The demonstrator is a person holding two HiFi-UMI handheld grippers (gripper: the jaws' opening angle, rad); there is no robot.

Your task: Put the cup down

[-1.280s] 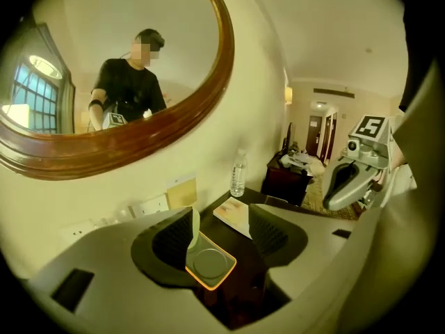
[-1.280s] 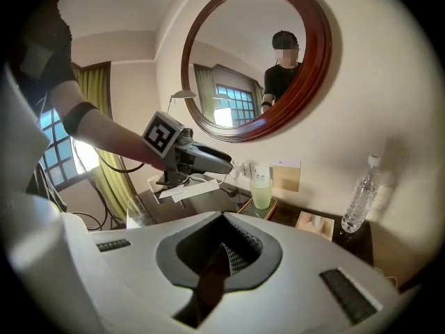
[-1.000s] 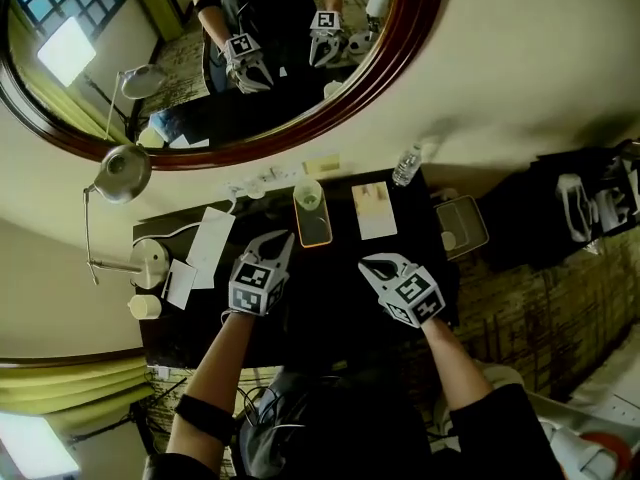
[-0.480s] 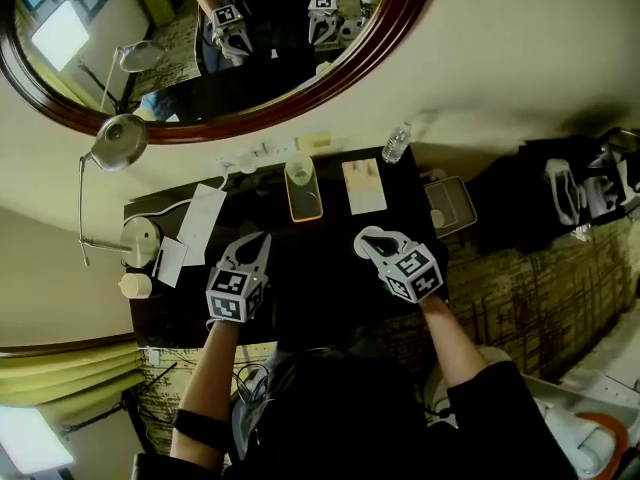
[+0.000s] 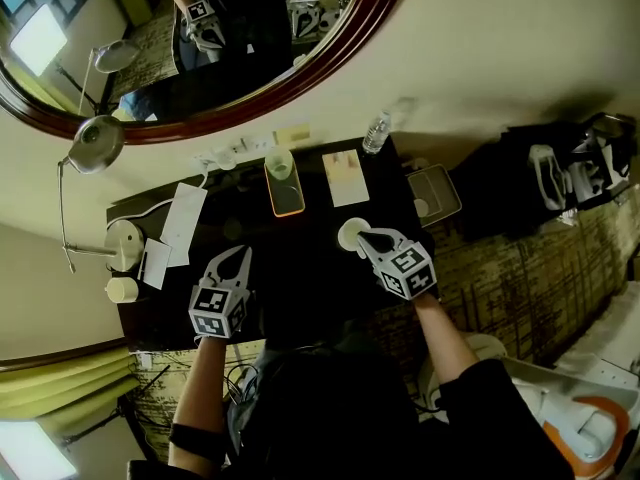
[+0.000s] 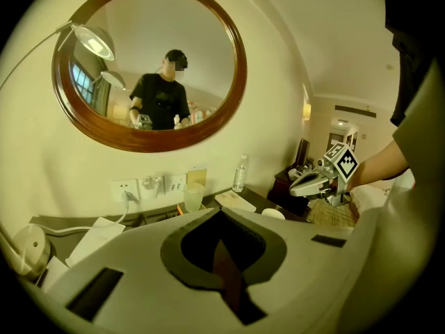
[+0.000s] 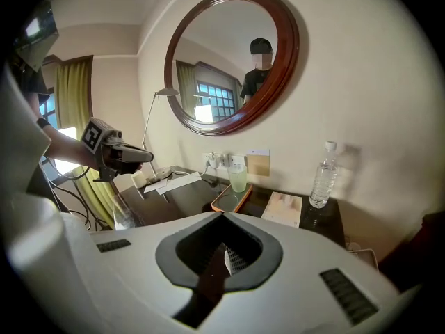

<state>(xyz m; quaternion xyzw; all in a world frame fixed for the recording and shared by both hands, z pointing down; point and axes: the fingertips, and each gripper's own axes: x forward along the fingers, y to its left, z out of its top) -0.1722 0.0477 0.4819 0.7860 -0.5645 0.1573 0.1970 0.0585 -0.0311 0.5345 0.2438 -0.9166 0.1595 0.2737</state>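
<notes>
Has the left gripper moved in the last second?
Yes. The left gripper has drawn back from the orange tray, toward the desk's near edge.

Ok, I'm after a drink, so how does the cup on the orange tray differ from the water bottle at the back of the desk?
The cup is short, open-topped and pale green; the bottle is taller, clear and capped. The cup stands on the orange tray; the bottle stands straight on the dark desk. Both are upright at the back of the desk.
</notes>
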